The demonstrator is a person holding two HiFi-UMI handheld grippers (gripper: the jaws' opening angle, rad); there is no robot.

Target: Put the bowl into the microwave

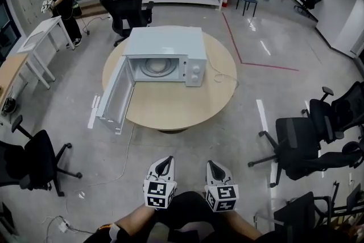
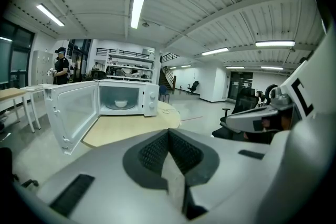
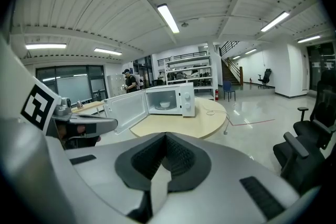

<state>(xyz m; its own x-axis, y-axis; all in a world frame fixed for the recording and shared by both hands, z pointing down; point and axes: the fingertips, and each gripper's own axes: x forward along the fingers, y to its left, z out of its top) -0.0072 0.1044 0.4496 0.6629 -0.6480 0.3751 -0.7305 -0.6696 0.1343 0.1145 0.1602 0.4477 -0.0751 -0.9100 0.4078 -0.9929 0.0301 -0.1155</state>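
I hold my left gripper and my right gripper low and close in front of my body, side by side, near each other but not touching, both pointing forward. The jaws of each are pressed together with nothing between them. My left forearm shows bare behind its gripper
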